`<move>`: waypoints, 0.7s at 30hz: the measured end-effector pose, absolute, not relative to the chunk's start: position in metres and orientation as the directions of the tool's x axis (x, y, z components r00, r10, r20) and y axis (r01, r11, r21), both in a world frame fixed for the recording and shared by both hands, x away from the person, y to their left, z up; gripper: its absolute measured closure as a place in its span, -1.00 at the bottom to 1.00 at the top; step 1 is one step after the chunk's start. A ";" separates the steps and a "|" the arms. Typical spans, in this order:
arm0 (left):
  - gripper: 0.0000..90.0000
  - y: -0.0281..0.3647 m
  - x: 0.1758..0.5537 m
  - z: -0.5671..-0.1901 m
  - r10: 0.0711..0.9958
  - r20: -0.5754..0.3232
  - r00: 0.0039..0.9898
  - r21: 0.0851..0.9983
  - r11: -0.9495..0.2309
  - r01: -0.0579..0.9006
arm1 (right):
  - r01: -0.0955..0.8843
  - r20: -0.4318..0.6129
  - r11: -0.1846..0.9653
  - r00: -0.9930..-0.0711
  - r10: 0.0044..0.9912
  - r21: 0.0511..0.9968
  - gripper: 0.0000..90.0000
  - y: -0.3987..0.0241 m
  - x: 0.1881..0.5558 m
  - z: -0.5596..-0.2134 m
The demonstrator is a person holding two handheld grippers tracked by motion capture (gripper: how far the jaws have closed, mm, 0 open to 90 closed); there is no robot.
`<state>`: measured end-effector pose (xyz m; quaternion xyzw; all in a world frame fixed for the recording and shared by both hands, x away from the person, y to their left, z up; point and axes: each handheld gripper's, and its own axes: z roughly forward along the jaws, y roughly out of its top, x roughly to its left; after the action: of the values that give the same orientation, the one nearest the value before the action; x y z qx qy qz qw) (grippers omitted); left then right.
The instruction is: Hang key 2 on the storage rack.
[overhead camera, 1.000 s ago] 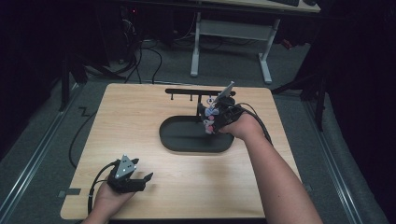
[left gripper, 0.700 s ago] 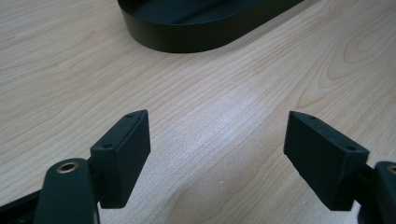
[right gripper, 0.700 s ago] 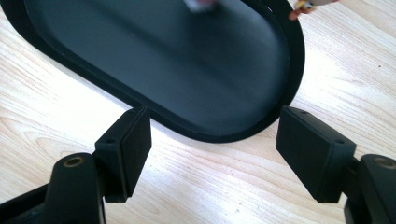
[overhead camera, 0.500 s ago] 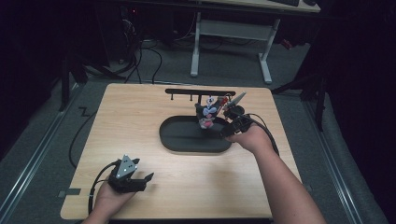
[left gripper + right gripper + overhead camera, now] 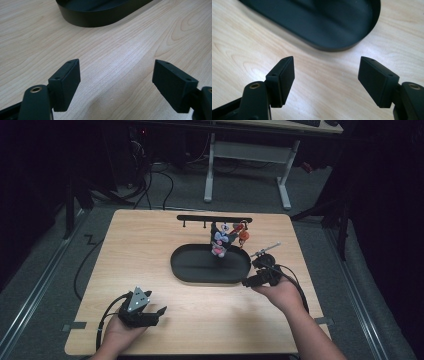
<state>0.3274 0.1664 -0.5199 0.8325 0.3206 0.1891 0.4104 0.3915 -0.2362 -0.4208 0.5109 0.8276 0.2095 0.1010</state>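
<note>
The charms (image 5: pixel 227 238) hanging on the rack (image 5: pixel 214 219) at twelve o'clock were too small to identify — a pale figure, something orange. The tray (image 5: pixel 324 22) ran off the right gripper view's top edge

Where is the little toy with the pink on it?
In the high view the toy hangs from the black rack at the table's far side, right of middle, above the tray's back edge.

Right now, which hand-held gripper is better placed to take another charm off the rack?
The right hand-held gripper: open, at the tray's right end, nearest the hanging charms. The left hand-held gripper sits open at the table's near-left edge.
</note>
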 end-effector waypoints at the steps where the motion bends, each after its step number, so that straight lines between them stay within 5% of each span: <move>1: -0.49 0.166 0.327 -0.520 0.688 0.051 0.724 0.805 -0.457 0.378 | 0.794 0.044 0.389 -0.461 0.886 0.468 -0.33 -0.238 0.387 -0.423; 21: -0.51 0.164 0.324 -0.522 0.680 0.051 0.731 0.798 -0.468 0.379 | 0.621 -0.019 0.353 -0.478 0.878 0.700 -0.62 -0.267 0.331 -0.481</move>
<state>0.3237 0.1638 -0.5216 0.8366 0.3166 0.1845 0.4072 0.3305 -0.2675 -0.4815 0.4701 0.7976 0.3203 0.2006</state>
